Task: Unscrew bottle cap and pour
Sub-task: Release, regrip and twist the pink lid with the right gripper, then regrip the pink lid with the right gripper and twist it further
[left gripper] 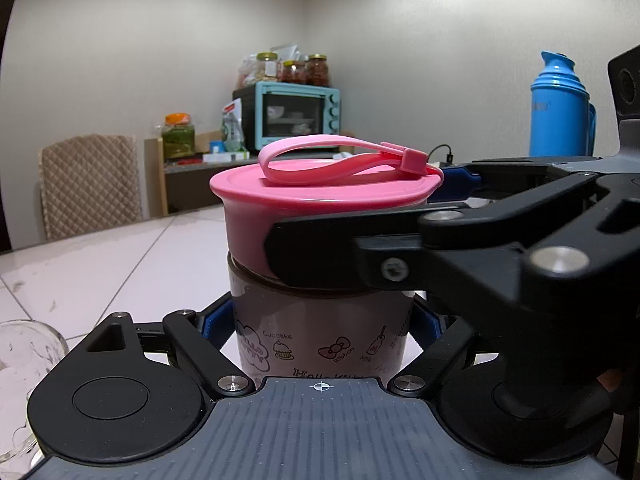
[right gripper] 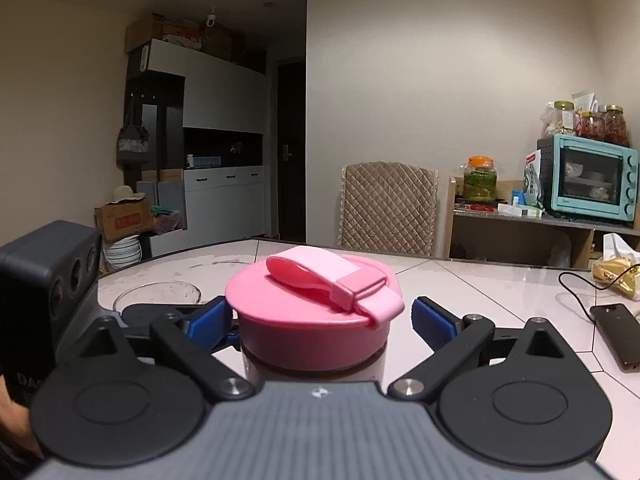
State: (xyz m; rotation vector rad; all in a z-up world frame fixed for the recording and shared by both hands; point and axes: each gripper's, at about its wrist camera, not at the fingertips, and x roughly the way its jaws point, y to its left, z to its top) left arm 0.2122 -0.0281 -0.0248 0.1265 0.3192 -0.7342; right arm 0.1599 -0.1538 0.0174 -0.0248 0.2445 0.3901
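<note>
Right gripper (right gripper: 322,322): jaws spread, straddling the pink cap (right gripper: 312,316), right pad clear of it. Left gripper (left gripper: 320,328): clenched on the bottle (left gripper: 320,320) below the cap. Bottle: upright on the table (right gripper: 500,292), cap on. Glass (left gripper: 24,360): left of the bottle.

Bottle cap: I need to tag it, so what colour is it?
Pink cap, strap too; clearest in the right wrist view.

Left tongs (left gripper: 320,320) clamp the printed bottle (left gripper: 320,332) beneath its pink cap (left gripper: 312,196).
</note>
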